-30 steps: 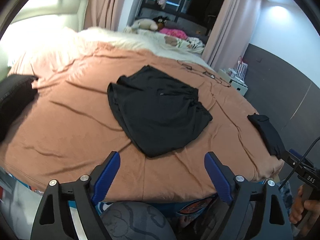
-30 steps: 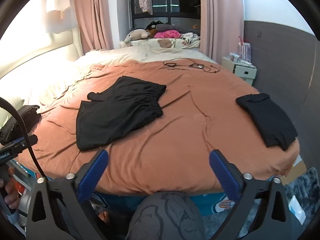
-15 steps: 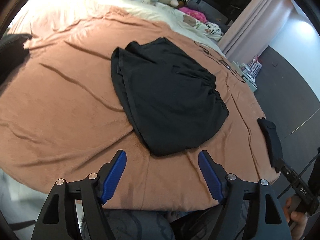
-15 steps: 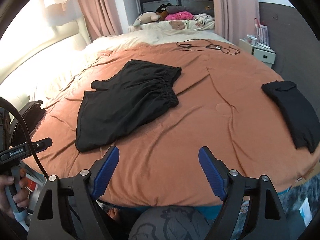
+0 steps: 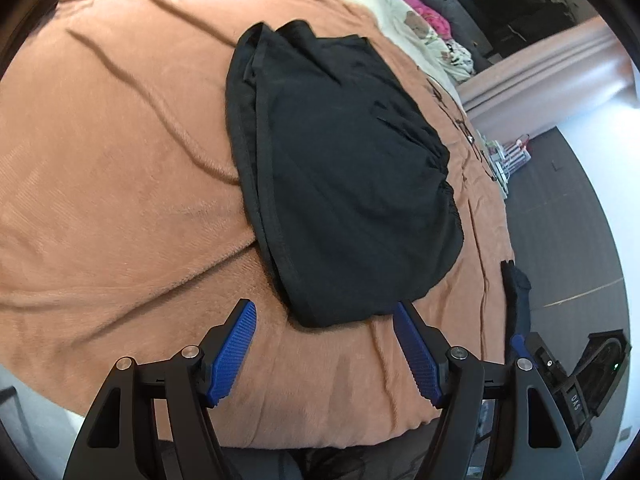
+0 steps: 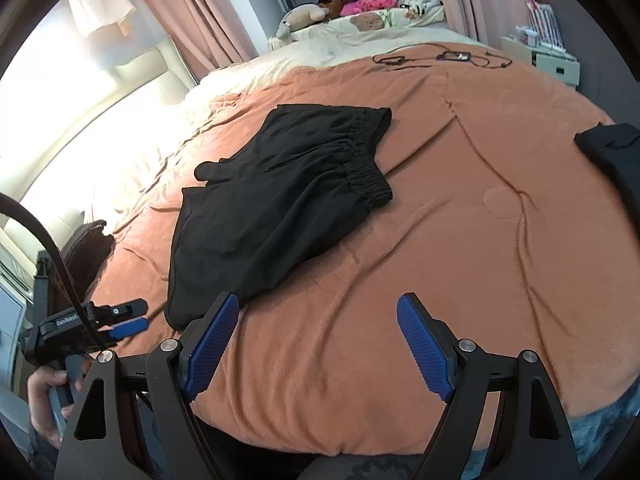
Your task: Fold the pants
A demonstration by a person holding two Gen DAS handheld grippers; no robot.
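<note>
Black shorts (image 5: 340,184) lie flat on the orange bedspread (image 5: 100,184), waistband to the right, leg hems to the left. My left gripper (image 5: 324,354) is open and empty, its blue pads just short of the shorts' near corner. In the right wrist view the shorts (image 6: 280,204) lie left of centre. My right gripper (image 6: 320,354) is open and empty above the bedspread (image 6: 460,220), to the right of the shorts' near corner. The left gripper also shows in that view (image 6: 124,326) at the bed's left edge.
A second folded black garment (image 6: 612,156) lies at the bed's right edge, also in the left wrist view (image 5: 518,292). Cables and a phone (image 6: 444,58) lie at the far side. Pillows and soft toys (image 6: 360,8) are behind. A dark bag (image 6: 86,248) sits at left. A white nightstand (image 6: 556,64) stands at right.
Both grippers have moved forward and down towards the bed. The shorts now fill the left wrist view, with the left gripper close to their near corner. The shorts have not moved.
</note>
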